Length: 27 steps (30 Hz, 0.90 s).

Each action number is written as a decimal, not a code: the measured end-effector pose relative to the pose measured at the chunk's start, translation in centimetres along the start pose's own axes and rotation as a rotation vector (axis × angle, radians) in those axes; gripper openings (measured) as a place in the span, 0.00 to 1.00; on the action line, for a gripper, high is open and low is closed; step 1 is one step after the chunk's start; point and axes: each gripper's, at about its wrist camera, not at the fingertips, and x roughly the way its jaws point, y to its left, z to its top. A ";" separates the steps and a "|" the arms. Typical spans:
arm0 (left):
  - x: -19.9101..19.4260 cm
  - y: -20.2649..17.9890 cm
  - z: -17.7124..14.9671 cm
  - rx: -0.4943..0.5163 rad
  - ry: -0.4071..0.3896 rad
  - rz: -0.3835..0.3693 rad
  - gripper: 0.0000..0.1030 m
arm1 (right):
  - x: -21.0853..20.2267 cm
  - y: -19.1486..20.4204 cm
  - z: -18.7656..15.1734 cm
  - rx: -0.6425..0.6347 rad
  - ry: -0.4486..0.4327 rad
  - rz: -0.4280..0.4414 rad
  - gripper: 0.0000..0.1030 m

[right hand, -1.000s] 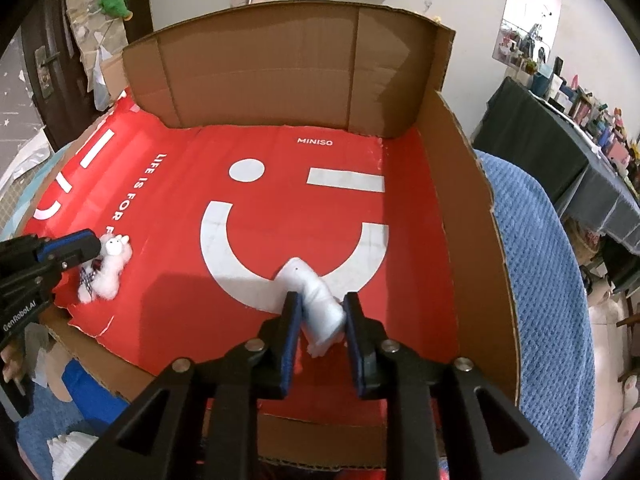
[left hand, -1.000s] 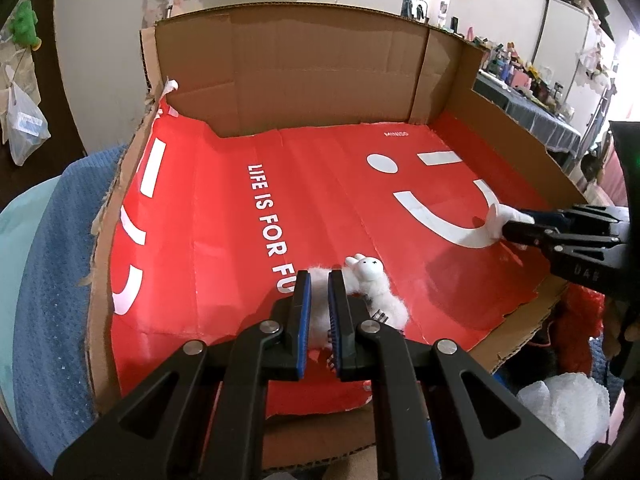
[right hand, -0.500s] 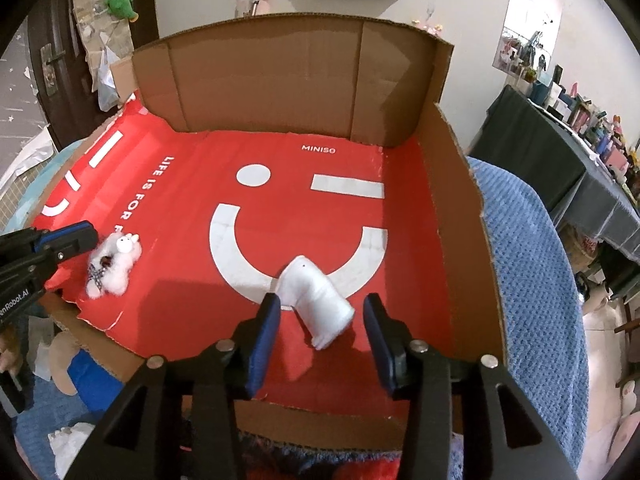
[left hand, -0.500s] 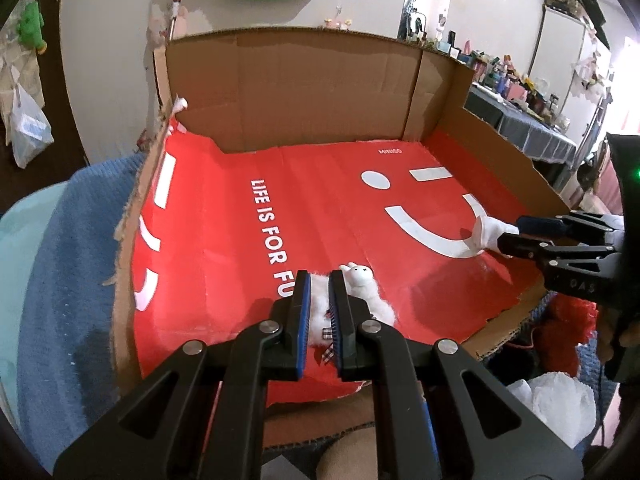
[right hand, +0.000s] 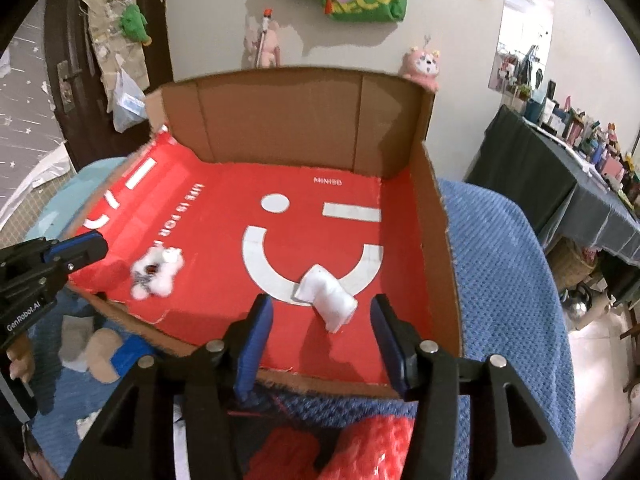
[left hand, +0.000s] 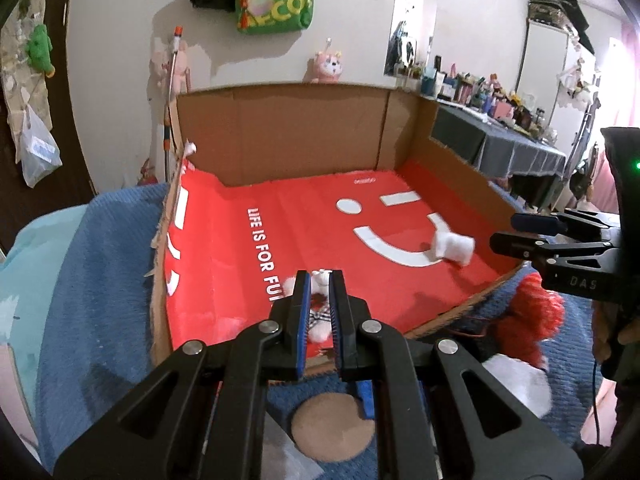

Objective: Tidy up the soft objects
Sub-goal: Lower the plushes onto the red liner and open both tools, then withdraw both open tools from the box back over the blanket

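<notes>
Cardboard box (right hand: 436, 240) wall beside white roll (right hand: 328, 300); right gripper (right hand: 322, 344) spread, left gripper (left hand: 320, 312) barely parted.

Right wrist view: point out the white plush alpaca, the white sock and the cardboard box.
white plush alpaca (right hand: 158, 271), right wrist view, on its fluffy body.
white sock (right hand: 328, 294), right wrist view, mid-sock at the bend.
cardboard box (right hand: 292, 120), right wrist view, on the bare brown back wall.

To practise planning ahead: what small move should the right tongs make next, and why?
Probably dip toward the red fluffy thing just below: the right tongs are open and empty, and the white sock already lies in the box.
</notes>
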 end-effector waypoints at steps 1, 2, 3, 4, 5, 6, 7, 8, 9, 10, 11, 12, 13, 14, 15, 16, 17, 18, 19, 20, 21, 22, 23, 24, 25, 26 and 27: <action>-0.6 -0.2 0.0 -0.001 -0.011 -0.002 0.09 | -0.7 0.2 -0.1 -0.004 -0.014 0.000 0.53; -1.3 -0.4 -0.1 -0.004 -0.022 -0.005 0.09 | -1.3 0.3 -0.2 -0.006 -0.026 0.000 0.53; -1.8 -0.5 -0.1 -0.007 -0.030 -0.009 0.09 | -1.9 0.4 -0.3 -0.007 -0.039 0.002 0.53; -2.4 -0.7 -0.2 -0.010 -0.041 -0.012 0.09 | -2.6 0.5 -0.5 -0.006 -0.052 0.007 0.54; -3.0 -0.8 -0.3 -0.011 -0.051 -0.013 0.09 | -3.0 0.6 -0.6 -0.005 -0.061 0.010 0.54; -3.6 -1.0 -0.4 -0.011 -0.062 -0.014 0.09 | -3.8 0.7 -0.9 -0.002 -0.076 0.014 0.55; -4.2 -1.1 -0.6 -0.014 -0.078 -0.014 0.09 | -4.4 0.8 -1.0 -0.001 -0.087 0.018 0.57; -4.7 -1.3 -0.7 -0.018 -0.091 -0.013 0.09 | -5.1 1.0 -1.2 -0.001 -0.100 0.023 0.59; -5.3 -1.4 -0.9 -0.018 -0.102 -0.013 0.09 | -5.7 1.1 -1.5 -0.001 -0.113 0.026 0.59; -5.9 -1.6 -1.1 -0.017 -0.112 -0.017 0.09 | -6.6 1.2 -1.8 -0.002 -0.132 0.027 0.60; -6.5 -1.8 -1.4 -0.018 -0.122 -0.020 0.09 | -7.3 1.3 -2.1 -0.005 -0.145 0.027 0.60; -6.9 -2.0 -1.5 -0.018 -0.131 -0.021 0.09 | -7.8 1.5 -2.3 -0.008 -0.155 0.025 0.60; -7.5 -2.2 -1.8 -0.015 -0.144 -0.020 0.09 | -8.6 1.6 -2.7 -0.010 -0.171 0.021 0.60; -8.0 -2.4 -2.1 -0.011 -0.154 -0.017 0.09 | -9.1 1.7 -3.0 -0.008 -0.181 0.022 0.61; -8.4 -2.6 -2.4 -0.009 -0.161 -0.015 0.09 | -9.7 1.7 -3.4 -0.006 -0.192 0.029 0.61; -8.8 -2.8 -2.6 -0.008 -0.169 -0.015 0.09 | -10.1 1.7 -3.7 -0.003 -0.199 0.035 0.62; -9.2 -2.9 -3.0 -0.009 -0.175 -0.018 0.09 | -10.6 1.8 -4.1 0.000 -0.211 0.039 0.63; -9.6 -3.1 -3.4 -0.012 -0.180 -0.022 0.09 | -11.1 1.9 -4.6 0.002 -0.222 0.043 0.64; -10.0 -3.2 -3.8 -0.015 -0.185 -0.025 0.09 | -11.5 2.1 -5.0 0.003 -0.232 0.044 0.64; -10.3 -3.4 -4.2 -0.013 -0.190 -0.023 0.09 | -11.9 2.2 -5.4 0.003 -0.240 0.045 0.65; -10.6 -3.5 -4.5 -0.011 -0.195 -0.019 0.09 | -12.2 2.3 -5.9 0.001 -0.249 0.045 0.65; -10.9 -3.6 -4.8 -0.008 -0.200 -0.015 0.09 | -12.5 2.5 -6.4 0.002 -0.255 0.046 0.65; -11.2 -3.8 -5.2 -0.004 -0.203 -0.011 0.09 | -12.8 2.6 -6.9 0.004 -0.260 0.047 0.65; -11.5 -4.0 -5.5 -0.002 -0.207 -0.011 0.09 | -13.0 2.7 -7.4 0.010 -0.267 0.052 0.65; -11.9 -4.2 -6.0 -0.002 -0.212 -0.014 0.09 | -13.2 2.7 -7.9 0.015 -0.270 0.057 0.65; -12.2 -4.4 -6.3 -0.002 -0.214 -0.014 0.09 | -13.5 2.8 -8.3 0.018 -0.273 0.061 0.65; -12.3 -4.4 -6.6 -0.001 -0.215 -0.015 0.09 | -13.7 2.9 -8.8 0.022 -0.280 0.066 0.65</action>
